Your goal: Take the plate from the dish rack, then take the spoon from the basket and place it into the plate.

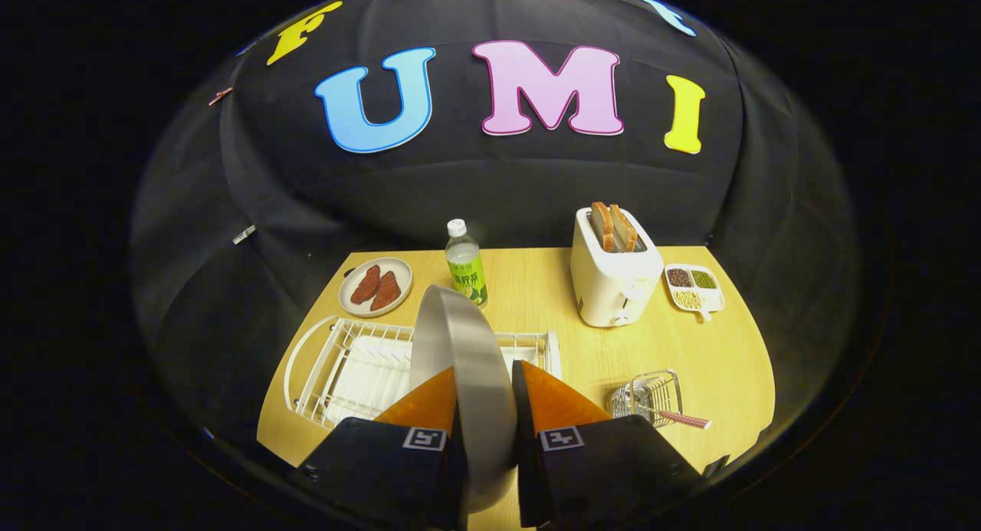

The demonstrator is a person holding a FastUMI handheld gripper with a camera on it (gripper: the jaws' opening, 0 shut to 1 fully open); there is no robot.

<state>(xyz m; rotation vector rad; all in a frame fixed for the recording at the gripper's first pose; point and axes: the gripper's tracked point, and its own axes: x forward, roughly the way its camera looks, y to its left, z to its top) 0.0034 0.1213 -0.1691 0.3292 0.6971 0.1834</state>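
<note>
A grey plate (464, 355) stands on edge between my two fingers, and my gripper (484, 378) is shut on it, holding it up above the white wire dish rack (345, 366). The plate hides the middle of the rack. To the right of the fingers a small wire basket (647, 397) sits on the wooden table (713, 355). A spoon with a red checked handle (682, 418) lies in it, its handle sticking out to the right.
Beyond the rack are a small plate with two pieces of meat (375, 286) and a green-labelled bottle (465, 264). A white toaster with bread slices (613, 270) stands further right, beside a divided dish of beans (693, 286).
</note>
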